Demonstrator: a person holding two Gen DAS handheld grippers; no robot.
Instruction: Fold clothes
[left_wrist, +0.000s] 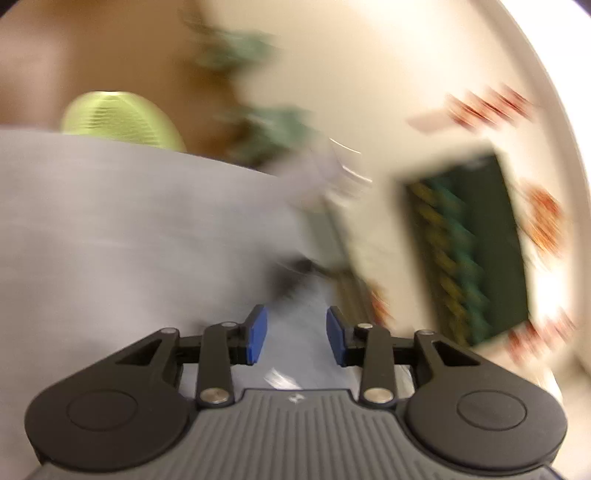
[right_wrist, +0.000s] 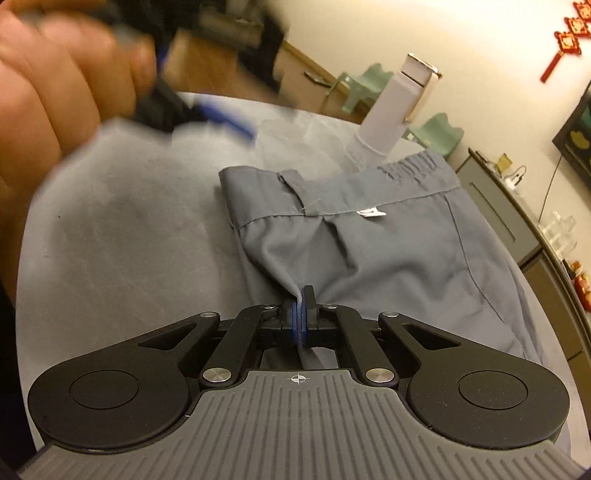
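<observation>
Pinching grey trousers in right claw, left claw parted, empty, white bottle behind.

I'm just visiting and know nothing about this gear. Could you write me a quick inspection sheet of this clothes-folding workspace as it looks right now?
Surface: round table under a grey cover.
Job's things: grey trousers lying on it, waistband farthest from the camera.
Clutter: white cylindrical object standing behind the trousers.
Grippers: right hand-held gripper shut on a fold of trouser cloth; left hand-held gripper open, nothing pinched, its view blurred.
Cables: a thin cord on the sideboard, by the wall.
Surroundings: green chairs, red hanging ornament, dark framed picture.
</observation>
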